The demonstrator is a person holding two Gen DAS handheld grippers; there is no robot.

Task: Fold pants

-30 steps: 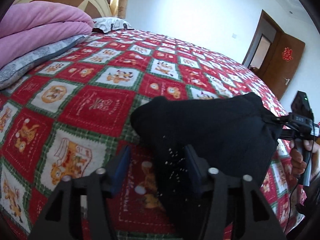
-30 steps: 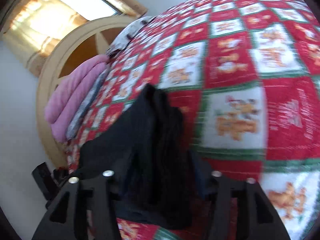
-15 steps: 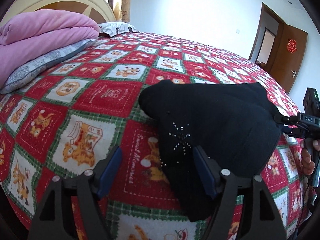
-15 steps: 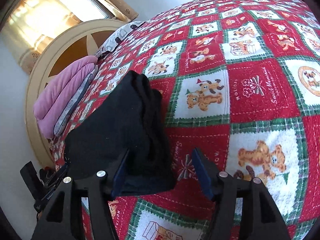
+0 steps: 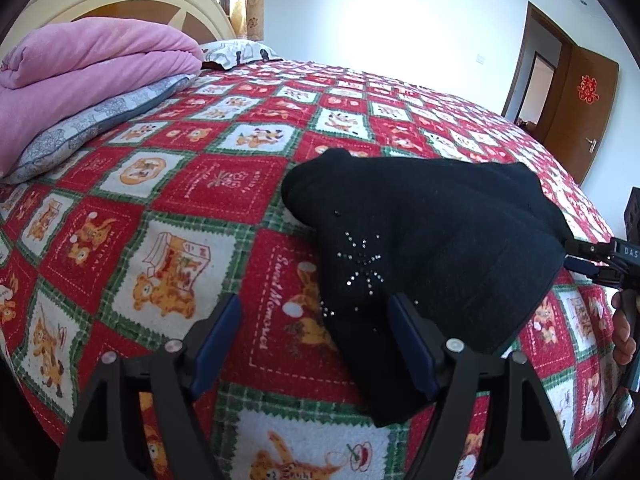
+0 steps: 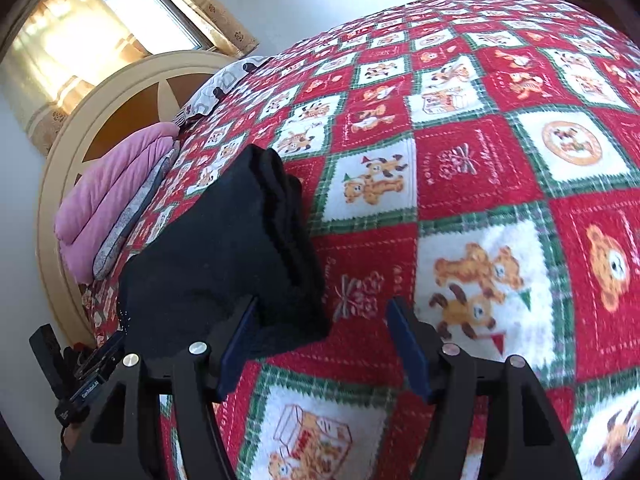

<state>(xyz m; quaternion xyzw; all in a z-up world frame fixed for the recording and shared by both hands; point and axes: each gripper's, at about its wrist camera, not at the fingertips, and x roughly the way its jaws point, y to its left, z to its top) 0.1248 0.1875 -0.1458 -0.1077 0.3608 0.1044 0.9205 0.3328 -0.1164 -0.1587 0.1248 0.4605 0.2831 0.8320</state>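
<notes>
The left gripper [image 5: 314,344] hangs low over the near edge of the bed, its blue-padded fingers [image 5: 216,340] spread wide with nothing between them; only the quilt [image 5: 180,208] shows in the gap, and the right finger's tip sits in front of the near corner of the pants [image 5: 440,240], whether touching I cannot tell. The right gripper [image 6: 322,344] is likewise wide apart and holds nothing; its left finger [image 6: 236,344] overlaps the pants' near corner, the rest of its gap showing bare quilt.

The pants [image 6: 224,264] lie just beyond both tools, a black, folded bundle resting flat on the red, green and white bear-patterned quilt [image 6: 480,168]. A starburst of small studs glints on the cloth near the left gripper, and stacked layer edges show along the side facing the right gripper. Each tool shows at the edge of the other's view, on opposite sides of the bundle.

Farther back a pink blanket [image 5: 92,64] sits folded on a grey pillow [image 5: 100,120], with another patterned pillow [image 5: 240,50] beside it, against the cream headboard [image 6: 120,120]. Beyond that, a curtained window [image 6: 120,12], and across the room a brown door [image 5: 580,108] with a red paper ornament.
</notes>
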